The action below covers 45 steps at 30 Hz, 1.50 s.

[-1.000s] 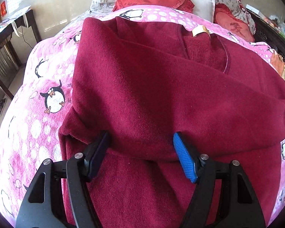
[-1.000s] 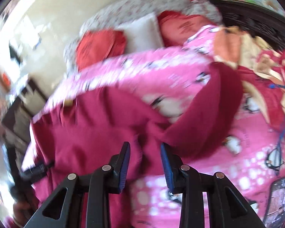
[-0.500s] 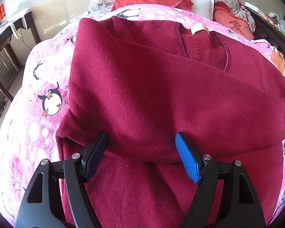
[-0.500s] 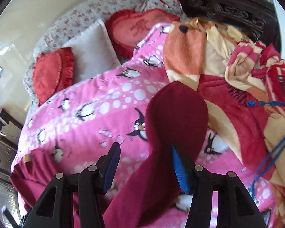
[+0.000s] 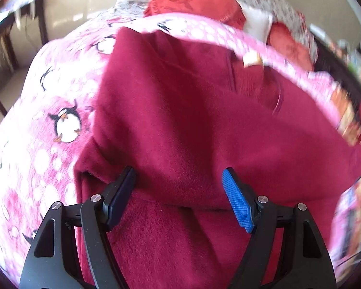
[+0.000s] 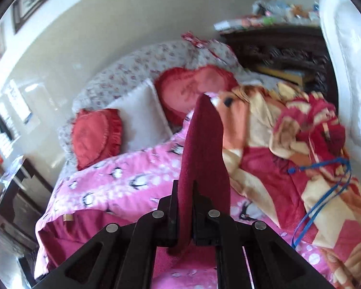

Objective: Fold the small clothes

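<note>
Pinched the maroon sleeve (image 6: 204, 149) between the fully closed jaws of the right gripper (image 6: 184, 216), with the cuff end standing up past the fingertips and clear of the bed. Kept the left gripper (image 5: 179, 192) spread wide over the near folded edge of the fleece top (image 5: 180, 120). Pressed on no cloth with either pad there, so held nothing on that side.

Judged 2 risks from here. Could drag the whole body sideways and undo the fold already lying across it, since only 1 sleeve was gripped and nothing pinned the body. Could also lose the sleeve mid-swing, given thick, slippery fleece and a narrow bite.

Looked plush and heavy, deep maroon, with 1 layer doubled over the lower part in a soft, rounded crease. Showed a small tan label (image 5: 251, 60) at the neckline on the far side. Lay spread on the pink penguin blanket (image 5: 60, 101), in the middle of the bed.

Farther off, noted red cushions (image 6: 96, 137) and a white pillow (image 6: 139, 113) at the headboard end, and a heap of orange-and-red bedding (image 6: 288, 144) to the right.
</note>
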{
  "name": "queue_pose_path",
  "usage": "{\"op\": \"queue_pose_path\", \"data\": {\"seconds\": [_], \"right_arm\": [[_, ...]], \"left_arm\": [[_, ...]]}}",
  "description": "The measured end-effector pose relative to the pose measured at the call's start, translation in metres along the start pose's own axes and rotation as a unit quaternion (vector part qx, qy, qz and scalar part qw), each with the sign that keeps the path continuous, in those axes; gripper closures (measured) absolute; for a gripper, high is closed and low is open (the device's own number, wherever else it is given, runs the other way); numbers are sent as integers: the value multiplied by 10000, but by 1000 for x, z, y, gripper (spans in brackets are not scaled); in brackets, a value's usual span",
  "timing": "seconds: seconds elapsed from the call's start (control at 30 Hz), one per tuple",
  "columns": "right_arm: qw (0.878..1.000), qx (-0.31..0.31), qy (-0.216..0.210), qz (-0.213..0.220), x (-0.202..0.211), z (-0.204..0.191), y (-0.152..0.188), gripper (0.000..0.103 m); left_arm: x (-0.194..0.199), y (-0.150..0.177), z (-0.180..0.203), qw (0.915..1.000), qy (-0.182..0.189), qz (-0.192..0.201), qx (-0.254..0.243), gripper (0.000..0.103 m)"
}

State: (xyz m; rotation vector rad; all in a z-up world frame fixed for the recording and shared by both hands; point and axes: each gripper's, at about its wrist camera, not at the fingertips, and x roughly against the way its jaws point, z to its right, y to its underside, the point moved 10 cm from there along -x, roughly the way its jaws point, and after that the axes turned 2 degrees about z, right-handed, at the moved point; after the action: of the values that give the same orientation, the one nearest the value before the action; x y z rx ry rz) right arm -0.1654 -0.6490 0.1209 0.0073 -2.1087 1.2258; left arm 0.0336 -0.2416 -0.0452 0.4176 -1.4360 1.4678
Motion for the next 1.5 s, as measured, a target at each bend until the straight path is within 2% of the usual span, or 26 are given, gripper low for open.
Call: {"op": "queue_pose_path", "data": {"seconds": [0.13,0.2,0.3,0.37,0.43,0.53,0.6,0.67,0.77,0.83,1.07,1.13,1.17,1.27,1.3,1.33,1.4,1.5], "right_arm": [[9950,707,-705,48,10,-83,4,97],[9852,1168,-1252,-57,11,-138,20,97],[9656,1702,-1941,-316,7,-205,60,97],[9490,1940,-2389,-679,-4,-245,103,97],[9371,2123,-2502,-1190,-27,-266,150,95],[9234,1943,-2313,-2370,-60,-263,222,83],[9212,1779,-2242,-2636,-65,-248,243,77],[9248,1744,-2147,-2611,-59,-233,246,74],[9345,1530,-2118,-2419,-46,-211,223,67],[9422,1304,-2118,-2245,-34,-199,210,56],[9565,863,-1942,-1999,-17,-162,184,56],[9574,784,-1900,-2029,-18,-155,184,56],[9579,719,-1887,-2039,-18,-150,184,56],[9591,560,-1864,-2058,-18,-141,184,56],[9596,521,-1854,-2052,-17,-138,183,56],[9601,490,-1846,-2041,-17,-137,182,56],[9615,473,-1826,-1999,-17,-135,179,56],[9634,503,-1791,-1931,-17,-132,173,56]], "left_arm": [[26,-16,-20,9990,49,264,360,28],[38,-23,-28,9985,-14,393,388,28],[51,-29,-37,9976,-61,518,458,28],[53,-29,-40,9975,-54,515,489,28],[51,-25,-41,9979,-40,432,473,28],[49,-15,-39,9988,25,294,383,28],[46,-12,-33,9992,88,241,291,28],[43,-11,-25,9994,156,231,219,28],[35,-13,-10,9992,292,219,161,28],[29,-17,3,9990,362,237,95,28],[-7,-28,38,9988,158,72,-448,29],[-15,-29,46,9978,139,37,-653,35],[-21,-29,49,9971,76,-25,-754,41],[-36,-28,46,9962,-126,-206,-835,66],[-36,-30,44,9967,-114,-212,-769,80],[-33,-32,44,9975,15,-216,-673,90],[-18,-38,45,9982,286,-142,-508,91],[14,-51,46,9966,335,312,-682,91]]}}
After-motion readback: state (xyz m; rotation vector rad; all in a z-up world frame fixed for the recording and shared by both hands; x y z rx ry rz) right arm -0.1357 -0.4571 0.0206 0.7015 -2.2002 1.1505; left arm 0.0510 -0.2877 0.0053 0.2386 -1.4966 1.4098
